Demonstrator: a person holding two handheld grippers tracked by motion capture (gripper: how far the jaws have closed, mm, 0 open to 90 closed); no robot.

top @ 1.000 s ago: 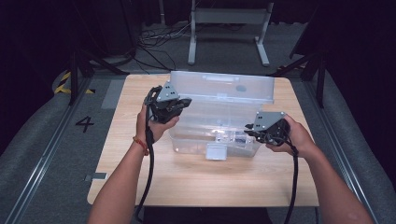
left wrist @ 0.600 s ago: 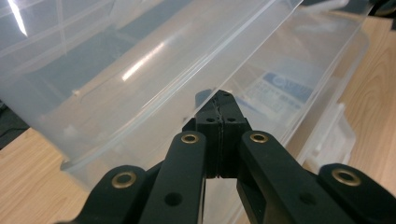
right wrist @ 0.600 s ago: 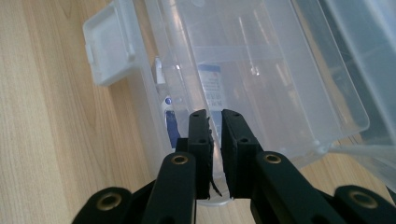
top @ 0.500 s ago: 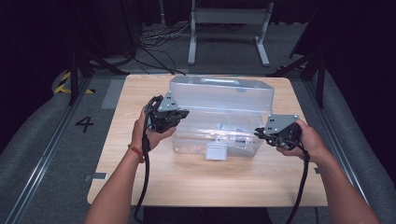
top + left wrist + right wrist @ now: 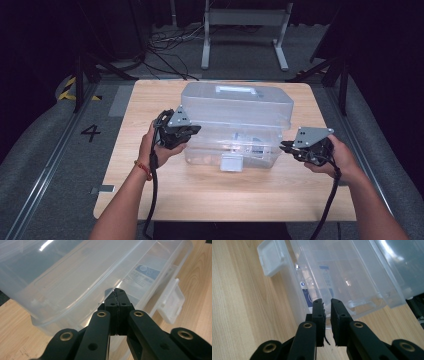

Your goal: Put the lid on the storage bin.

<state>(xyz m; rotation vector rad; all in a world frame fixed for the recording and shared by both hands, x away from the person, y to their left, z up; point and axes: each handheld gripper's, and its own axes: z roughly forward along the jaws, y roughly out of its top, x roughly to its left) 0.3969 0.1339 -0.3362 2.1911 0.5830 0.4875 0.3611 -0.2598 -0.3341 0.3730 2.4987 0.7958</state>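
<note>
A clear plastic storage box (image 5: 235, 147) stands in the middle of the wooden table (image 5: 210, 200), its lid (image 5: 235, 102) tilted slightly above the base. My left gripper (image 5: 195, 130) is at the box's left end. In the left gripper view it (image 5: 119, 293) is shut, its tips touching the lid's edge (image 5: 75, 287); I cannot tell if the rim is pinched. My right gripper (image 5: 283, 146) hovers just off the box's right end. Its jaws (image 5: 327, 302) stand a narrow gap apart with nothing between them. A white latch (image 5: 231, 162) hangs at the front.
A blue-and-white label (image 5: 325, 275) shows through the box wall. Bare tabletop lies in front of the box and on both sides. Behind the table stand a metal frame (image 5: 245, 20) and cables on the floor; a "4" (image 5: 91, 132) marks the floor at left.
My right gripper has drawn away to the right from the box's end. The lid's front edge has come lower, with the left gripper staying at it.
</note>
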